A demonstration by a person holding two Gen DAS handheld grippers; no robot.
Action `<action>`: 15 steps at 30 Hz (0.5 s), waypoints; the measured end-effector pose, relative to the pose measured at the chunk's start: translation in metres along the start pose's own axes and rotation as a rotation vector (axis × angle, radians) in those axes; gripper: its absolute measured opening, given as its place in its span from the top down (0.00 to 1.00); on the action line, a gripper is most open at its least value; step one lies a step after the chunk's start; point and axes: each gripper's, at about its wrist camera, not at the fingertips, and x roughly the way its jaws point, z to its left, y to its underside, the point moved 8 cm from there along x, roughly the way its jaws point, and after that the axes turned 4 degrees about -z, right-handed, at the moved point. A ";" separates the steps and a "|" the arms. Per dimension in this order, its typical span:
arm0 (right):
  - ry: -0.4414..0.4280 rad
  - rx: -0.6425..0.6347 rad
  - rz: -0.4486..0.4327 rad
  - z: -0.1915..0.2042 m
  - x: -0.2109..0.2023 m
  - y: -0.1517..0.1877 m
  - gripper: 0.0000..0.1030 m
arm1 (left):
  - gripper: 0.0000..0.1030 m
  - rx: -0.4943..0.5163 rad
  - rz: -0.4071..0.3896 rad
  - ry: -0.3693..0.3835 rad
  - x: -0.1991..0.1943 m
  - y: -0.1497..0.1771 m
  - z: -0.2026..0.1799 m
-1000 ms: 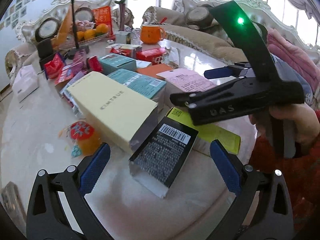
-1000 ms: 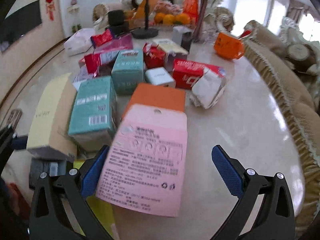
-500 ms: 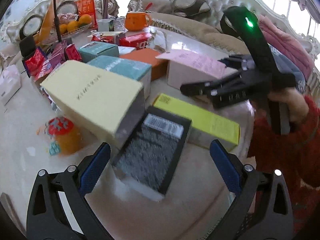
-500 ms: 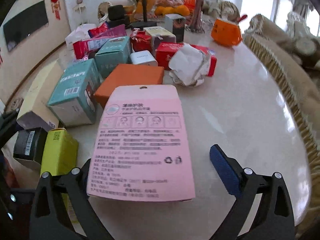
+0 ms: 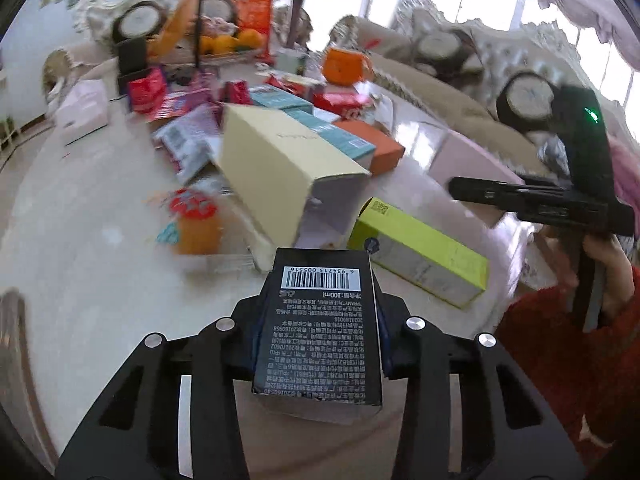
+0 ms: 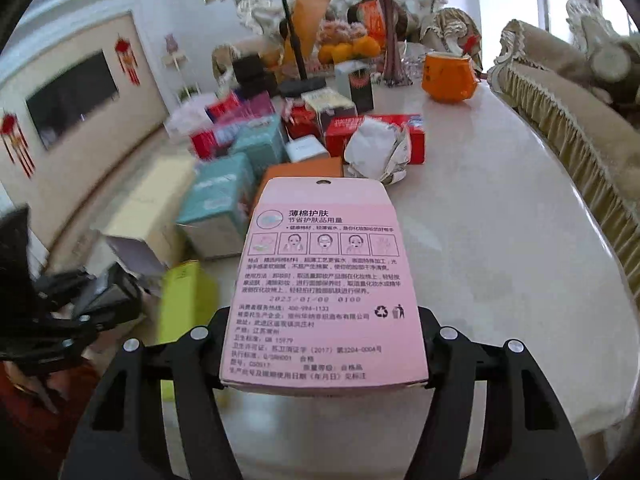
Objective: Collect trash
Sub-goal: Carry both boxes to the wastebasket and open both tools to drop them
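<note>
I am gripping the black box (image 5: 318, 328) in the left gripper (image 5: 318, 354) and the pink box (image 6: 324, 288) in the right gripper (image 6: 324, 356); both long axes are running straight forward between clenched jaws.

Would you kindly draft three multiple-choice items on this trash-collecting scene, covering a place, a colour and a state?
1. Where does the yellow-green carton lie?
A. on the marble table
B. on the sofa
C. in the fruit tray

2. What colour is the flat printed box held by the right gripper?
A. teal
B. pink
C. black

3. What state is the left gripper in?
A. open and empty
B. shut on the black barcoded box
C. out of view

Answers: 1 A, it rests flat on the pale tabletop; 2 B, its printed face is pink; 3 B, both fingers press the box's sides.
</note>
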 end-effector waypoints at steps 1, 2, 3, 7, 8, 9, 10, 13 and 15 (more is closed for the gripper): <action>-0.017 0.005 -0.025 0.002 -0.012 0.000 0.41 | 0.60 -0.004 -0.016 0.006 -0.006 0.000 -0.001; -0.025 0.011 -0.044 0.003 -0.021 -0.001 0.41 | 0.60 -0.005 -0.036 0.016 -0.012 0.001 -0.002; -0.034 0.020 -0.065 0.003 -0.031 -0.001 0.41 | 0.60 0.002 -0.041 0.042 -0.014 0.002 -0.004; 0.007 0.016 -0.035 0.002 -0.024 0.001 0.41 | 0.59 -0.012 0.012 0.038 0.003 0.009 0.001; -0.005 0.019 -0.028 0.003 -0.024 0.003 0.41 | 0.59 -0.026 0.003 0.042 0.001 0.008 0.001; -0.009 0.019 -0.025 0.003 -0.024 0.005 0.41 | 0.54 -0.032 -0.001 0.044 -0.001 0.009 0.000; -0.001 0.012 -0.017 0.004 -0.022 0.008 0.41 | 0.45 -0.032 -0.003 0.041 -0.002 0.010 0.000; 0.021 0.002 0.004 0.002 -0.016 0.014 0.41 | 0.40 -0.011 -0.006 -0.011 -0.006 0.020 -0.001; 0.016 0.009 0.017 0.001 -0.012 0.018 0.41 | 0.40 -0.004 -0.025 -0.035 -0.010 0.025 -0.001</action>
